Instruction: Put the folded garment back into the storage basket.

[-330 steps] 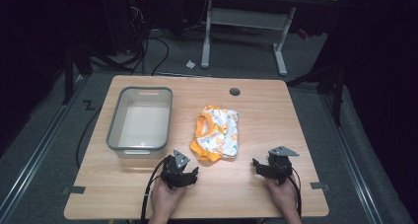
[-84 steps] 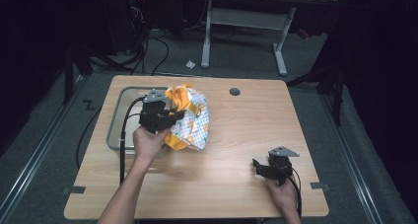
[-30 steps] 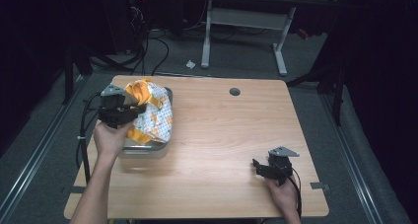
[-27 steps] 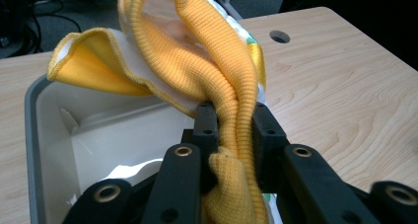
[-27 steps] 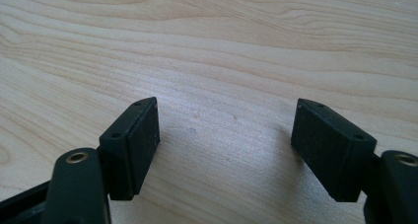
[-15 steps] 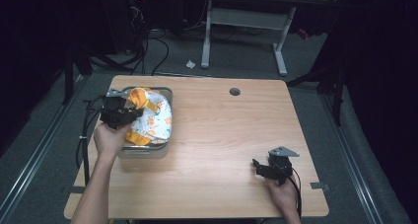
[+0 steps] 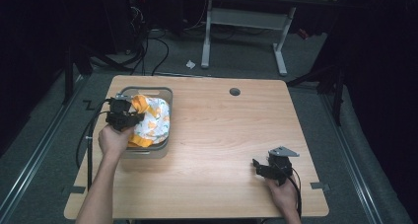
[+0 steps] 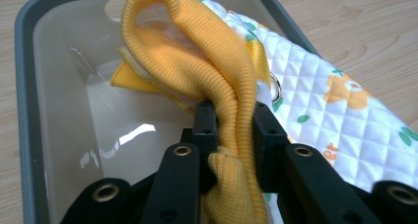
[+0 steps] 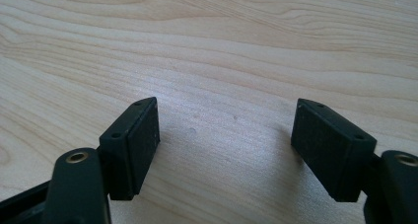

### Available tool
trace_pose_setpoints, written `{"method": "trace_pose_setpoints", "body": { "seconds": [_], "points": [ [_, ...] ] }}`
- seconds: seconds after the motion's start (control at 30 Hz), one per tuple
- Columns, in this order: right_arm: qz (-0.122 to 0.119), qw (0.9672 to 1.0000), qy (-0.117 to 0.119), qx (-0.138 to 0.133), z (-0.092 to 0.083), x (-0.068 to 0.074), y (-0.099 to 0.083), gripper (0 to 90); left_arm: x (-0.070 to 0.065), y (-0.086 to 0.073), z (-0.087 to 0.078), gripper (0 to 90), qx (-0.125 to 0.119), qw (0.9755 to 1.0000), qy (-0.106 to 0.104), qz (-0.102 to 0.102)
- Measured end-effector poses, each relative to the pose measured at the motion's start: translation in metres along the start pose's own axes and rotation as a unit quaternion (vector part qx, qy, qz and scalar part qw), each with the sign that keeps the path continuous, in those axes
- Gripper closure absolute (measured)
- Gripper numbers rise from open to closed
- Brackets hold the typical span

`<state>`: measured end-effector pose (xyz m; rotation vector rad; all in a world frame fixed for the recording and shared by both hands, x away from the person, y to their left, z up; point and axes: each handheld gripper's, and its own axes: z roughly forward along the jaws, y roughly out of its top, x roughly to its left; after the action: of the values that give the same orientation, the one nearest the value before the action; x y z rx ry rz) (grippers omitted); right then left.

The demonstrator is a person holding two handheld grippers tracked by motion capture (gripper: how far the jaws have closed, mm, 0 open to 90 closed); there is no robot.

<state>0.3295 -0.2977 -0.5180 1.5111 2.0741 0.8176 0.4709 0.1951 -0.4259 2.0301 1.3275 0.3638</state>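
A quilted white baby garment (image 7: 154,120) with orange flower prints and yellow ribbed trim (image 8: 207,71) lies in the grey plastic bin (image 7: 162,92) at the table's left. My left gripper (image 7: 129,116) is shut on the yellow ribbed trim (image 8: 235,130) and holds it just over the bin's inside (image 8: 64,100). The garment's quilted side (image 8: 340,105) drapes over the bin's right rim. Near the table's front right, my right gripper (image 7: 262,168) rests open just above bare wood (image 9: 226,120), nothing between its pads.
The wooden table (image 7: 236,130) has a round cable hole (image 7: 234,92) at the back centre. A black cable (image 7: 84,145) trails from the left gripper off the table's left edge. Behind the table stand desk legs (image 7: 207,31) and floor cables.
Over the earlier frames my left gripper carried the garment from the table's middle to the bin and lowered it inside. The right gripper has stayed still.
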Motion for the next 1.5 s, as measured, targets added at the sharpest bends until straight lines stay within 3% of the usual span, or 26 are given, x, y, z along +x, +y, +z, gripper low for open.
{"method": "trace_pose_setpoints", "body": {
  "seconds": [0.33, 0.53, 0.67, 0.93, 1.17, 1.5],
  "points": [
    [0.000, 1.0000, 0.000, 0.000, 0.000, 0.000, 0.000, 26.9, -0.001, -0.002, 0.024, 74.7, 0.044, 0.9987, 0.026, 0.006],
    [0.000, 1.0000, 0.000, 0.000, 0.000, 0.000, 0.000, 26.9, 0.005, -0.004, 0.033, 69.2, 0.080, 0.9955, 0.047, -0.018],
    [0.000, 1.0000, 0.000, 0.000, 0.000, 0.000, 0.000, 26.9, 0.008, -0.004, 0.033, 61.5, 0.083, 0.9946, 0.060, -0.019],
    [0.000, 1.0000, 0.000, 0.000, 0.000, 0.000, 0.000, 26.9, 0.005, -0.002, 0.025, 43.7, 0.058, 0.9951, 0.075, -0.026],
    [0.000, 1.0000, 0.000, 0.000, 0.000, 0.000, 0.000, 26.9, -0.004, 0.001, 0.002, 41.1, 0.006, 0.9978, 0.062, -0.020],
    [0.000, 1.0000, 0.000, 0.000, 0.000, 0.000, 0.000, 26.9, -0.021, 0.002, -0.018, 38.6, -0.031, 0.9984, 0.047, -0.004]
  ]
}}
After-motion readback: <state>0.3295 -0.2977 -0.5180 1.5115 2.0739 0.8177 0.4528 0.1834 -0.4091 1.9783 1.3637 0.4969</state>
